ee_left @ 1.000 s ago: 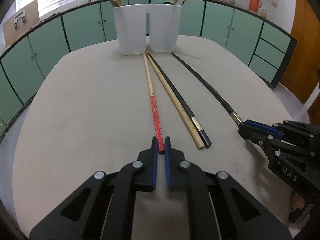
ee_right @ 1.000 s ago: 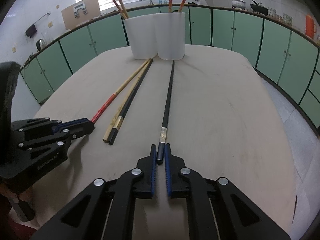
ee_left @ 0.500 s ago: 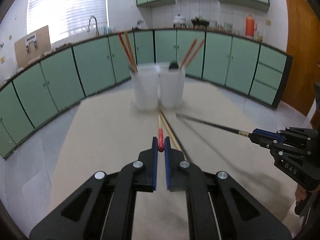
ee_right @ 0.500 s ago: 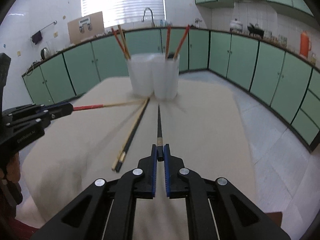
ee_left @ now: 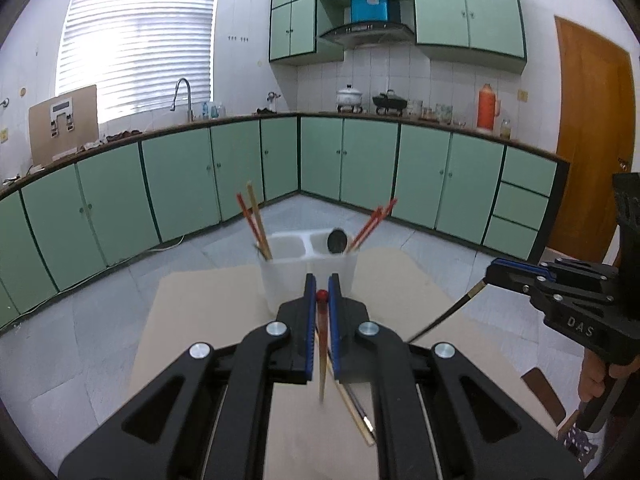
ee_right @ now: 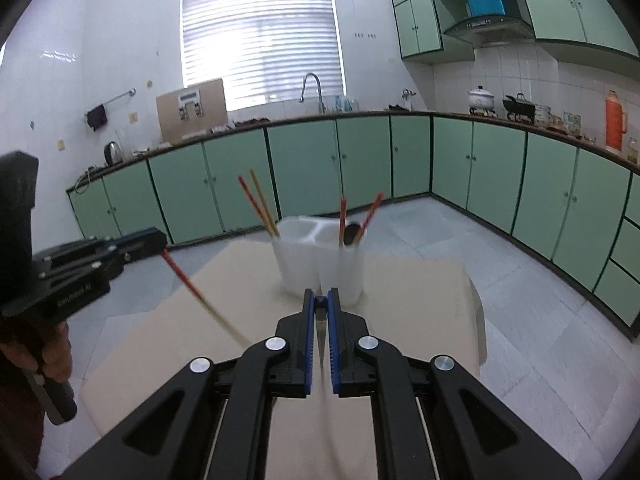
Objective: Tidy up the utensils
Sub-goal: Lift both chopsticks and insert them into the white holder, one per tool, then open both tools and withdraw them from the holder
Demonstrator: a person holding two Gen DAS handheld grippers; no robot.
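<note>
My left gripper [ee_left: 321, 279] is shut on the red end of a red-and-wood chopstick [ee_left: 322, 360], which hangs down free above the table. My right gripper [ee_right: 320, 294] is shut on the end of a black chopstick [ee_right: 321, 330], also lifted. Each gripper shows in the other view: the right gripper [ee_left: 490, 273] with its black chopstick [ee_left: 448, 316], the left gripper [ee_right: 160, 241] with its red chopstick [ee_right: 188, 285]. Ahead stands a white two-compartment holder [ee_left: 280, 276] [ee_right: 300, 268] with chopsticks in both halves. A wooden and a black chopstick [ee_left: 356, 412] lie on the table.
The beige table [ee_right: 420, 300] ends just behind the holder. Green kitchen cabinets [ee_left: 360, 160] run around the room beyond it. A person's hand [ee_left: 592, 372] holds the right gripper's handle, and another hand [ee_right: 52, 356] holds the left one.
Both grippers have risen, each lifting its chopstick off the table. The chopsticks lay flat before and now hang down from the jaws. The holder looks lower and farther.
</note>
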